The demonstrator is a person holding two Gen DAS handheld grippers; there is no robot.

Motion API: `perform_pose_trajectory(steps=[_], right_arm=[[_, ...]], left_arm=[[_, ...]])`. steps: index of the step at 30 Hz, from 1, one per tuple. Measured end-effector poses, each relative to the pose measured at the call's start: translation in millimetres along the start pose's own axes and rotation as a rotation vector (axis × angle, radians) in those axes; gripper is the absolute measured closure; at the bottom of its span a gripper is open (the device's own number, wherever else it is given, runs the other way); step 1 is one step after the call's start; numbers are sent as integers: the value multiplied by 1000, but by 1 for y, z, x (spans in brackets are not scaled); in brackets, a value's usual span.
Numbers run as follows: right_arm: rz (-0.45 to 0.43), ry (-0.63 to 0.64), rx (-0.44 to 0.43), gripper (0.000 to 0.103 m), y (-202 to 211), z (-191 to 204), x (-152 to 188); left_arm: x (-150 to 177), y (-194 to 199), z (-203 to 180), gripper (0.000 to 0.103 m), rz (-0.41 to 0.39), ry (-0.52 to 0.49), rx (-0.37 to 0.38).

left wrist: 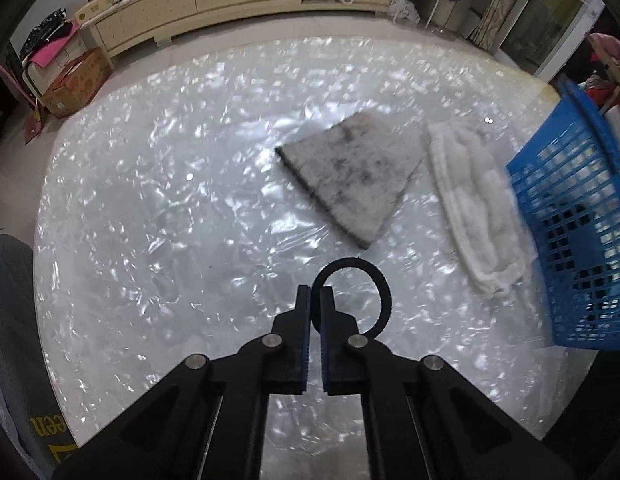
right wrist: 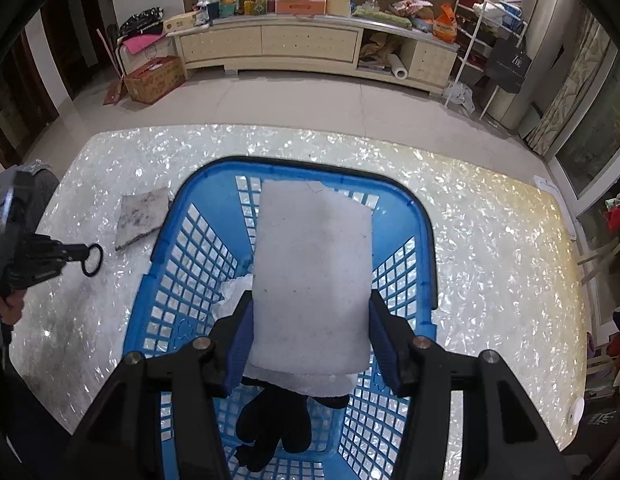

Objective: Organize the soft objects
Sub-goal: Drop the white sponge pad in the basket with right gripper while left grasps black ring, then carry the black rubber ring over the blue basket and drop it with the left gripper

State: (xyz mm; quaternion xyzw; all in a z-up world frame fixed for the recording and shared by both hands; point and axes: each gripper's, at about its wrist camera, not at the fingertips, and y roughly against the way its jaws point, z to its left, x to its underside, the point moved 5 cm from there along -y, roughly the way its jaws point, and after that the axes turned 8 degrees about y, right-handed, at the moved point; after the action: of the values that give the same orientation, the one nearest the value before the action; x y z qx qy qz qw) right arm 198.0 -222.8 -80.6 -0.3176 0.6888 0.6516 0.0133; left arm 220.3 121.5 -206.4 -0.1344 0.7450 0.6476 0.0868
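Left gripper: your left gripper [left wrist: 315, 304] is clenched on a black fabric ring band [left wrist: 360, 280], its blue-padded fingers [left wrist: 304, 320] nearly together with the band's edge pinched between them; the loop stands out ahead and to the right of the tips, above the table.
Right gripper: your right gripper [right wrist: 312, 328] is spread wide around a white rectangular foam pad [right wrist: 314, 272]; both blue pads [right wrist: 241, 344] sit against the pad's long sides, so you are grasping it.
White pad: it is held over the blue plastic lattice basket [right wrist: 424, 224], its far end reaching toward the basket's far rim.
Basket contents: a black knitted glove [right wrist: 269, 424] lies on the basket floor below the pad, and a bit of crumpled white material [right wrist: 233, 292] shows at the pad's left edge.
Basket position: it stands on the shimmering white pearl-patterned table [left wrist: 149, 200], at the right edge of your left wrist view.
Grey piece: a flat grey-speckled square sponge pad [left wrist: 350, 176] lies on the table, left of the basket and apart from it.
White cloth: a fluffy white folded cloth [left wrist: 474, 208] lies between the grey pad and the basket, just beside the basket's wall.
Background: a cream low cabinet [right wrist: 269, 44] stands against the far wall with clutter on top, and a brown cardboard box [right wrist: 153, 78] sits on the floor by its left end.
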Motion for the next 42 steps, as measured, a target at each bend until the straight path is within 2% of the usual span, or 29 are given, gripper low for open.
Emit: perform_pose_trajectory(steps=[10, 17, 23, 26, 31, 33, 35, 36, 40, 42], right_arm=[[149, -12, -92, 51, -33, 6, 24], [186, 0, -86, 50, -46, 11, 29], [242, 58, -69, 47, -52, 20, 33], [230, 63, -60, 41, -48, 24, 31], [201, 49, -121, 17, -35, 33, 39], [190, 51, -109, 17, -28, 37, 44], [173, 46, -90, 8, -20, 39, 50], [161, 39, -85, 0, -14, 38, 52], [126, 14, -85, 0, 1, 40, 58], [108, 3, -91, 0, 3, 27, 57]], left_arm=[[0, 45, -15, 100, -70, -20, 53], [12, 60, -32, 100, -86, -29, 85], [22, 79, -46, 100, -111, -33, 109], [27, 91, -52, 100, -125, -38, 113], [34, 109, -59, 100, -147, -36, 124], [37, 113, -61, 100, -151, -33, 119], [40, 118, -64, 100, -153, -34, 114], [41, 120, -66, 100, -155, -35, 113], [46, 130, -76, 100, -165, -43, 119], [47, 134, -82, 100, -167, -46, 129]])
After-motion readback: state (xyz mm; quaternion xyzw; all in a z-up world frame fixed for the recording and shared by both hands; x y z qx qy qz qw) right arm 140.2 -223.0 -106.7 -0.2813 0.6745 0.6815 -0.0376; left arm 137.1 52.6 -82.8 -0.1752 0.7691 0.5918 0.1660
